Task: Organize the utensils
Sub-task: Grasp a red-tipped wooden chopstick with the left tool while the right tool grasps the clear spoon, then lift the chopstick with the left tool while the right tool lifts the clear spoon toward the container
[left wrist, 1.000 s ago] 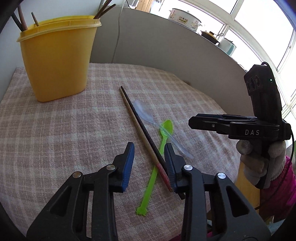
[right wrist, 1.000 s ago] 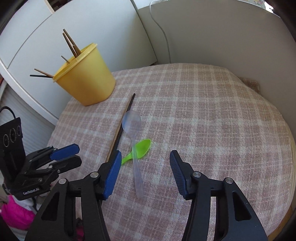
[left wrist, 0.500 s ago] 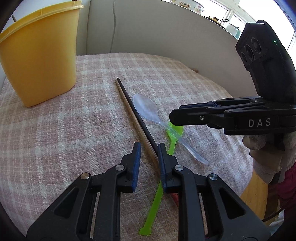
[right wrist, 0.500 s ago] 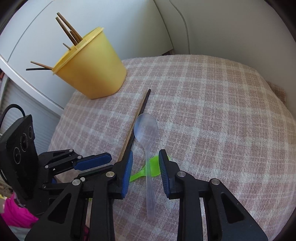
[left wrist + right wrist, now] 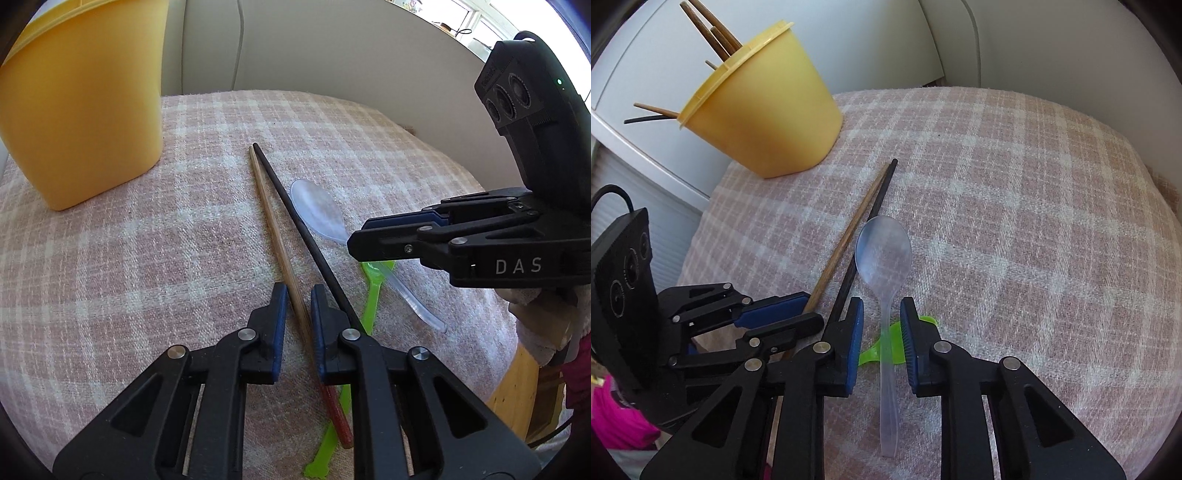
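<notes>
On the checked cloth (image 5: 110,258) lie a wooden chopstick (image 5: 269,218), a black chopstick (image 5: 295,218), a clear plastic spoon (image 5: 317,210) and a green spoon (image 5: 373,291). My left gripper (image 5: 297,295) straddles the wooden chopstick with its jaws closing; small gaps remain at the pads. The black chopstick runs just outside its right finger. In the right wrist view my right gripper (image 5: 882,306) is closing around the clear spoon (image 5: 882,251) at its handle, pads not touching, over the green spoon (image 5: 890,343). A yellow container (image 5: 81,110) stands at the back left.
Several chopsticks (image 5: 713,26) stick out of the yellow container (image 5: 764,110). White panels rise right behind the cloth. Each gripper shows close beside the other: right gripper (image 5: 356,236), left gripper (image 5: 812,308). The table drops off at the right near a wooden surface (image 5: 517,387).
Both grippers came down and forward to the utensils and narrowed their jaws. The left now straddles the wooden chopstick, the right the clear spoon's handle.
</notes>
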Action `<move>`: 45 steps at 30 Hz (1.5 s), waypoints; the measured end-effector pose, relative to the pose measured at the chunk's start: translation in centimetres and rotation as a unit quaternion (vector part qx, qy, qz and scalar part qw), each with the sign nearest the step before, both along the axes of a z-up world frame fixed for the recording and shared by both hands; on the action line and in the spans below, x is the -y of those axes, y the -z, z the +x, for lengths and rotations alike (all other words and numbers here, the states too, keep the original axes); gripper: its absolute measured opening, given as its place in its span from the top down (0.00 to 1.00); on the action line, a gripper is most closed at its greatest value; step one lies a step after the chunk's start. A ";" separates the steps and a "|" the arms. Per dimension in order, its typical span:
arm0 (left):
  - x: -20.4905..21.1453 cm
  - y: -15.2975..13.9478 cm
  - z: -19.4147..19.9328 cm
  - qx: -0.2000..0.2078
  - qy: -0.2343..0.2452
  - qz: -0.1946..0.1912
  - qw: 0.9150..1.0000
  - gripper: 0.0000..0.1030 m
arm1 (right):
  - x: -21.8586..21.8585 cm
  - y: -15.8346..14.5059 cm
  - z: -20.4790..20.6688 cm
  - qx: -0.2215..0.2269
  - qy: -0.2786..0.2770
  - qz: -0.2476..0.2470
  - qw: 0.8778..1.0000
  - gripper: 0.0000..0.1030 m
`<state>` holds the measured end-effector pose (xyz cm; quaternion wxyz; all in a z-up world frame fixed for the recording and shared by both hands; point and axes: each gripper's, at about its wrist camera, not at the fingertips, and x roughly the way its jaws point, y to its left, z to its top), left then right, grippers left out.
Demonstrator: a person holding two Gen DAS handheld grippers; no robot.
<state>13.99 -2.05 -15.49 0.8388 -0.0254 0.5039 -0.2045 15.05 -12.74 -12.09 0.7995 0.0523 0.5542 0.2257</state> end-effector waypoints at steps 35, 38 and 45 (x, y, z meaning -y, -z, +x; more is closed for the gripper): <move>-7.5 -7.7 -2.9 0.075 -0.040 -0.094 0.992 0.96 | 2.0 -5.0 -2.4 0.070 0.061 0.027 0.995 0.98; -7.6 -8.4 -2.9 0.090 -0.045 -0.090 0.991 0.96 | 2.1 -6.1 -2.9 0.095 0.056 0.013 0.994 0.98; -8.1 -8.4 -3.1 0.090 -0.054 -0.092 0.990 0.96 | 0.8 -3.3 -0.9 0.042 0.031 -0.018 0.998 0.91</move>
